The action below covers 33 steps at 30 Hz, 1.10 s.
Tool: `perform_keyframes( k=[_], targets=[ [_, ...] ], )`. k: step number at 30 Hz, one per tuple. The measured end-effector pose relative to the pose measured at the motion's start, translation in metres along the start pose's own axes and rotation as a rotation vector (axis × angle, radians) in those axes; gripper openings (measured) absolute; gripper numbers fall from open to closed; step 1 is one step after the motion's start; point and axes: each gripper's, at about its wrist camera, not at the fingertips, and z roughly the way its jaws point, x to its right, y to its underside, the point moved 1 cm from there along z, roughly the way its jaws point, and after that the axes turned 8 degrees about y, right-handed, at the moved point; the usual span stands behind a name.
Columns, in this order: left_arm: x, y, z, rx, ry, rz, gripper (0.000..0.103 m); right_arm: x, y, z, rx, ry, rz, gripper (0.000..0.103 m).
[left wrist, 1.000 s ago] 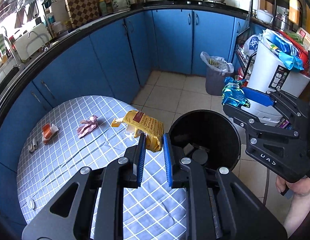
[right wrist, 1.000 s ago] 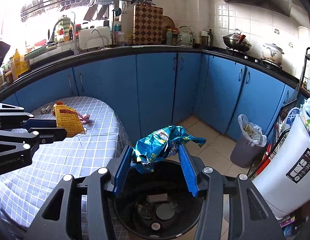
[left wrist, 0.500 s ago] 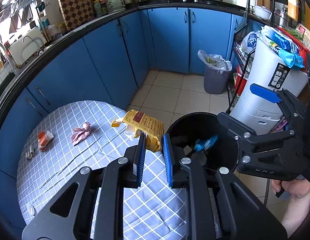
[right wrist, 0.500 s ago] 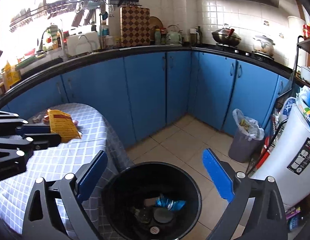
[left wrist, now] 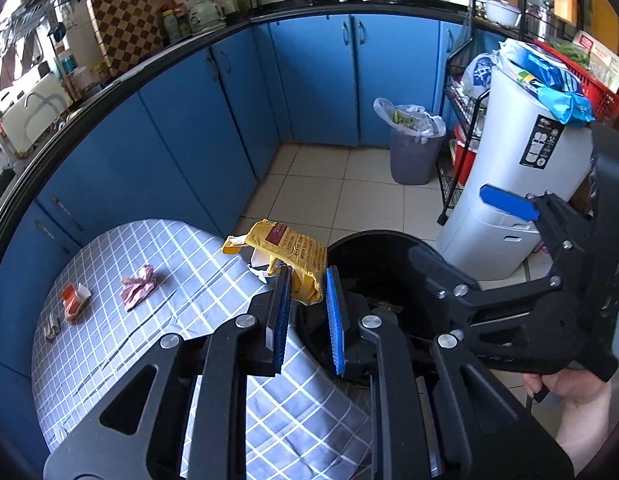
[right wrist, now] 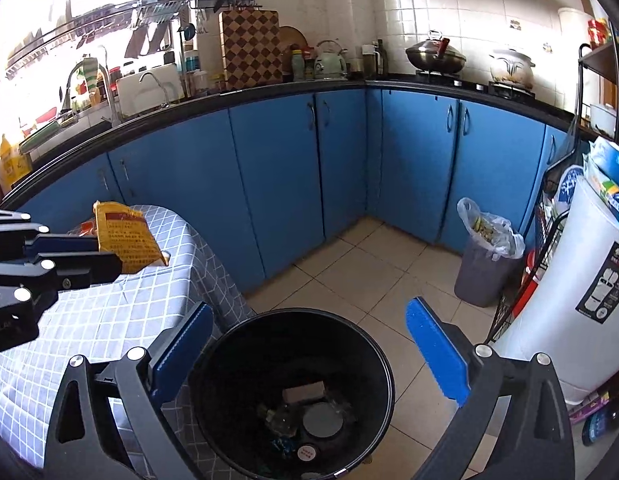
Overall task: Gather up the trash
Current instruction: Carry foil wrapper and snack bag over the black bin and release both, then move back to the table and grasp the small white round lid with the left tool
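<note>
Yellow packet (left wrist: pixel 293 254) clenched in left tongs (left wrist: pixel 305 304); right tongs (right wrist: pixel 309 354) released, tilted over black bin (right wrist: pixel 383 364).

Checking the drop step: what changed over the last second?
The right tongs have just opened and let go of the blue wrapper, which fell into the black bin. Unchanged: left tongs clamp the yellow packet; pink scrap stays on the table.

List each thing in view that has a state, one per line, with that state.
Left tongs: shut on the yellow paper packet.
Right tongs: open, nothing between them.
Round black trash bin: open-topped, some trash at the bottom.
Crumpled pink wrapper: lying on the checked tablecloth.
Orange-and-white wrapper: lying on the cloth.
Grey floor bin: bag-lined, filled.
</note>
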Motion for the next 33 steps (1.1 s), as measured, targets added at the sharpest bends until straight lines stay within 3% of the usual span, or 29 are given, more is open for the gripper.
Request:
perform_keyframes(
  k=[8,13,14,15,17,20,33],
  targets=[
    [0.03,-0.019,0.0,0.027,-0.006,0.082,0.02,0.01,0.007,0.005,-0.022,-0.001,0.032,0.095],
    [0.03,-0.021,0.009,-0.007,-0.024,0.077,0.022,0.015,0.01,0.006,-0.027,-0.01,0.057,0.094],
    [0.028,-0.021,0.012,-0.019,-0.025,0.068,0.03,0.016,0.011,0.007,-0.03,-0.012,0.061,0.094],
    [0.026,-0.021,0.014,-0.029,-0.018,0.055,0.056,0.016,0.011,0.007,-0.032,-0.015,0.063,0.095],
    [0.016,-0.022,0.012,-0.002,-0.011,0.008,0.097,0.014,0.012,0.009,-0.037,-0.016,0.061,0.095],
    [0.012,-0.022,0.005,0.033,0.001,0.004,0.098,0.011,0.013,0.01,-0.041,-0.015,0.054,0.095],
    [-0.006,-0.012,-0.007,0.039,-0.018,-0.025,0.098,-0.007,0.006,0.003,-0.038,-0.025,0.031,0.095]
  ],
)
